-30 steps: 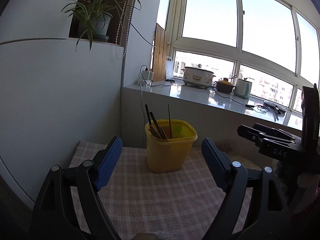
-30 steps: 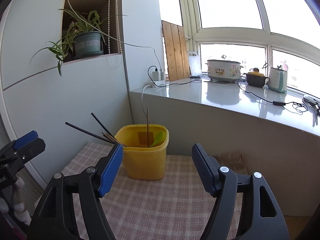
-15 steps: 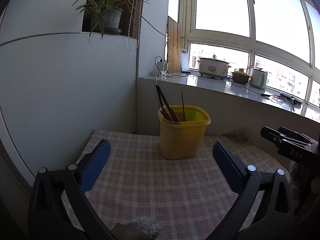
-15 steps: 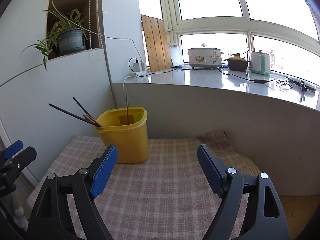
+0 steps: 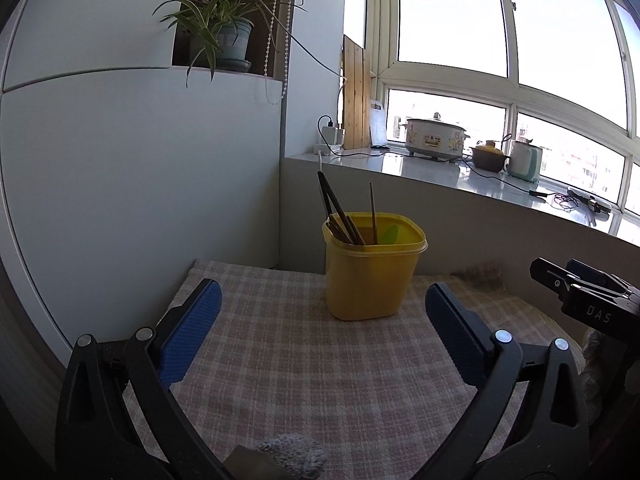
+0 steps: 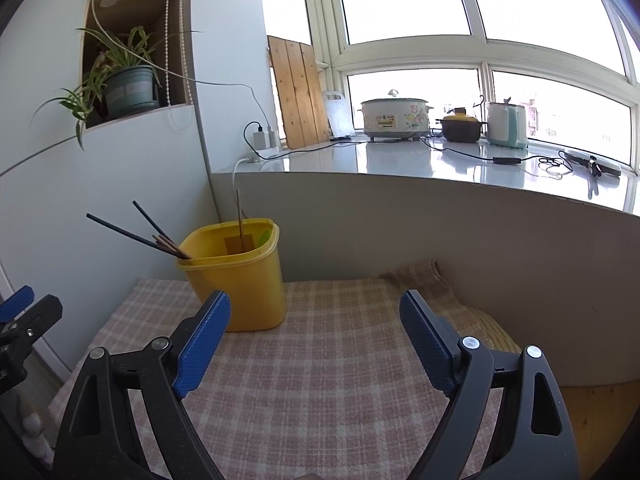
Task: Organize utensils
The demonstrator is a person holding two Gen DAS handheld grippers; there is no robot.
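Hovering above the checked cloth [image 5: 320,380], the left gripper [image 5: 320,308] has its blue pads [image 5: 188,336] spread wide, with nothing between them but bare fabric. Its dark side also shows at the left edge of the right wrist view, low beside the cloth. The right gripper [image 6: 314,320] points down at the same cloth, its jaws opening and likewise empty; its black body reaches into the left wrist view from the right edge.

Just ahead of both tools stands the yellow container [image 5: 370,268], upright on the cloth and close to the grey wall under the counter [image 6: 440,164]. From the left wrist it sits between the two pads and beyond them; from the right wrist it lies beyond the left-hand pad, whose tip overlaps its lower corner in the picture. Dark chopsticks [image 6: 140,232] lean out of it toward the white cabinet [image 5: 120,180], and one thin stick [image 6: 239,216] stands nearly straight. Something green [image 5: 389,235] rests inside against the far wall, perhaps a spoon, though too little of it shows to tell.

Farther off, the counter carries a white cooker [image 6: 394,118], a brown pot [image 6: 460,128], a pale kettle [image 6: 506,124] and loose cables. A potted plant [image 5: 220,36] sits in the niche above the cabinet.
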